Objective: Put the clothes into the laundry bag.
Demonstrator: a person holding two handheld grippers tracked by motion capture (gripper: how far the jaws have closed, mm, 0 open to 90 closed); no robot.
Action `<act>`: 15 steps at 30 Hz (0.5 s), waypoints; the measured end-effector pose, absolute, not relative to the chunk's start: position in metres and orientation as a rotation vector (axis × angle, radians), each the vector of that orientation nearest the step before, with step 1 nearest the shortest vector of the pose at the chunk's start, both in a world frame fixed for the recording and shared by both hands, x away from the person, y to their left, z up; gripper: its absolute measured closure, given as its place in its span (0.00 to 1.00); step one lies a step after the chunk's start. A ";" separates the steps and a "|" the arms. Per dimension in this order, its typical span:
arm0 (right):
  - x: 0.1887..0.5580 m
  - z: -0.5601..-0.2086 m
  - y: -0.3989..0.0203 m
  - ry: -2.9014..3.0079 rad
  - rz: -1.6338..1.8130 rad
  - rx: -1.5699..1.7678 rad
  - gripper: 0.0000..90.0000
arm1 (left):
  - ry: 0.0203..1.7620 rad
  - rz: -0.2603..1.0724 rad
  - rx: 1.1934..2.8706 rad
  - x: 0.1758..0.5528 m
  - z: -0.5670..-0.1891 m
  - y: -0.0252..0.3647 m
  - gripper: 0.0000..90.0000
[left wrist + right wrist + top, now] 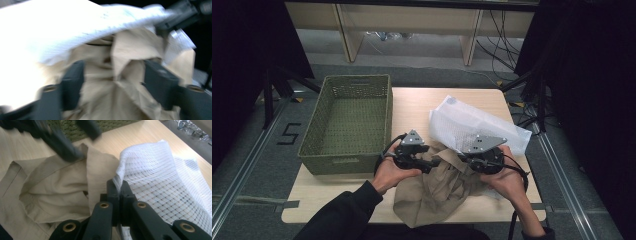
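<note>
A tan cloth garment [432, 192] lies crumpled at the table's front, its upper part tucked into the mouth of a white mesh bag [472, 125]. My right gripper [120, 187] is shut on the mesh bag's [162, 177] edge, right beside the tan garment [50, 185]. My left gripper [113, 80] stands open, its jaws on either side of a bunch of tan garment [125, 100] below the white mesh bag [62, 32]. From above, the left gripper [434, 162] and right gripper [462, 159] face each other over the cloth. In the right gripper view the left gripper [80, 140] is blurred.
A green woven basket [347, 120] stands on the left half of the wooden table [422, 105], close to my left hand. Bare table shows behind the bag and along the front left edge. Black stands and cables flank the table.
</note>
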State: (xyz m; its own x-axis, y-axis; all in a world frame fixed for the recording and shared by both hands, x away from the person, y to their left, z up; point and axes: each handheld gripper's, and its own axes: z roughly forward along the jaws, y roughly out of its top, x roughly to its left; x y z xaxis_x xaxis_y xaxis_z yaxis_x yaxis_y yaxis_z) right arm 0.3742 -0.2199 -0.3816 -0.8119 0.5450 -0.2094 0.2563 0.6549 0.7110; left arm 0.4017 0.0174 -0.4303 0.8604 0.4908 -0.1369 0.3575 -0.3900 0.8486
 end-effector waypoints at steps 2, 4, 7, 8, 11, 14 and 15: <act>0.374 -0.381 -0.219 2.465 0.973 0.645 1.00 | 0.567 0.176 2.073 0.399 -0.436 0.002 0.72; 0.374 -0.381 -0.219 2.464 0.976 0.623 1.00 | 0.584 0.153 2.104 0.400 -0.443 -0.014 0.90; 0.372 -0.377 -0.220 2.455 0.999 0.616 1.00 | 0.579 0.165 2.114 0.405 -0.455 -0.036 0.97; 0.370 -0.375 -0.220 2.449 1.012 0.618 1.00 | 0.579 0.172 2.117 0.408 -0.460 -0.043 0.98; 0.364 -0.368 -0.219 2.441 1.023 0.590 1.00 | 0.627 0.165 2.097 0.412 -0.465 -0.052 0.97; 0.361 -0.370 -0.220 2.447 1.008 0.593 1.00 | 0.630 0.138 2.090 0.409 -0.461 -0.045 0.87; 0.361 -0.373 -0.220 2.453 1.003 0.593 1.00 | 0.617 0.143 2.107 0.408 -0.457 -0.037 0.81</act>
